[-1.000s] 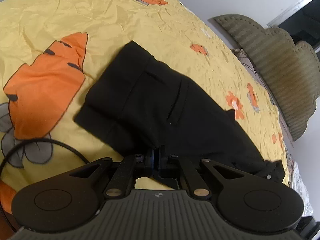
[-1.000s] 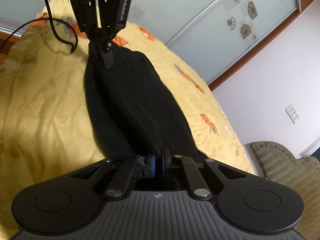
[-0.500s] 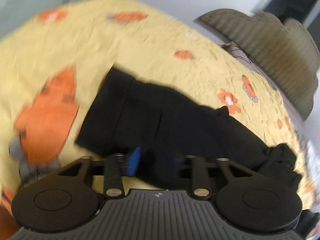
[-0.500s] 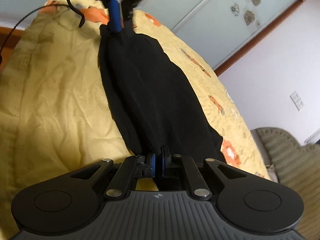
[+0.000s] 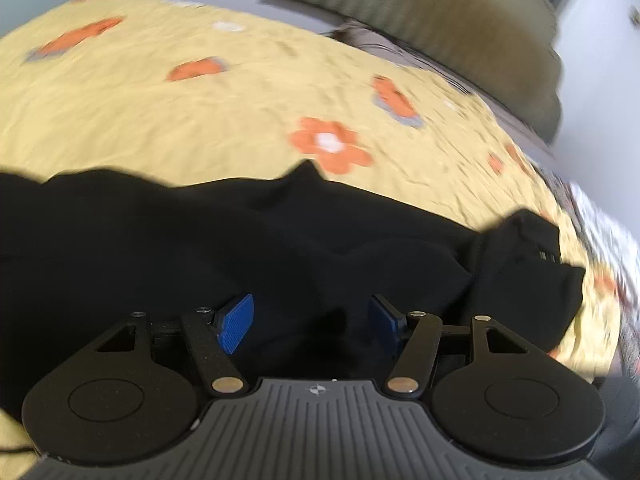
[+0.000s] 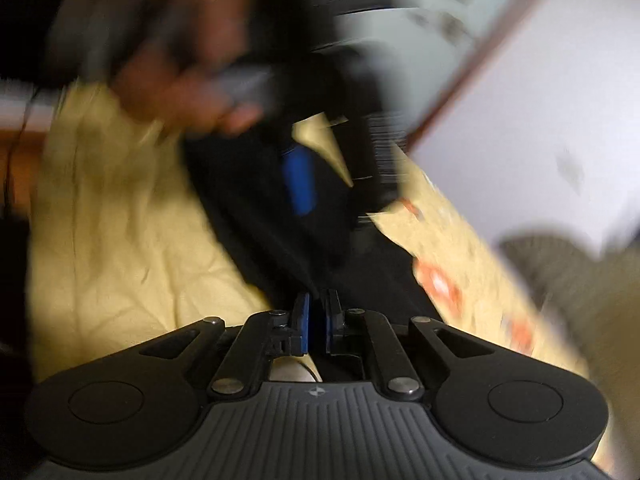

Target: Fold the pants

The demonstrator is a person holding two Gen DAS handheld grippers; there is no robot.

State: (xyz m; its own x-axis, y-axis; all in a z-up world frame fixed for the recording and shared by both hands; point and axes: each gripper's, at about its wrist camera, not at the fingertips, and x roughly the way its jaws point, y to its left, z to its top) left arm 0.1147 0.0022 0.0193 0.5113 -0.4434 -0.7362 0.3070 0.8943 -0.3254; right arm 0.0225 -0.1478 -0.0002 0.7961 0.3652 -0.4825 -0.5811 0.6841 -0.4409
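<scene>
Two claws are at work on the black pants (image 5: 280, 248), which lie in a long dark band on the yellow flowered bedspread (image 5: 200, 120), running along the bed toward the padded headboard (image 5: 460, 28). A second ago the left claw (image 5: 310, 322) was pinched shut on one end of the garment; now its blue pads (image 5: 236, 322) stand well apart and its jaws are opening, with black cloth lying below and between them but neither pad pressing on it. That end has been let go, and it rests on the bed rather than hanging from the tool. The left wrist view has also swung: the pants, which crossed it on a slant, now fill its lower half as a level band, and the blur says the tool is on the move. In the right wrist view the right claw (image 6: 316, 322) is closed tight on a fold of the black fabric at the near end of the pants, as it was a second ago. The person's hand (image 6: 172, 76) and the left tool loom large and smeared above the cloth there, much closer than before. My reading is that one placement has just been finished on the left side, while the right end is yet to be set down; the fold cannot be judged neat through this blur.
</scene>
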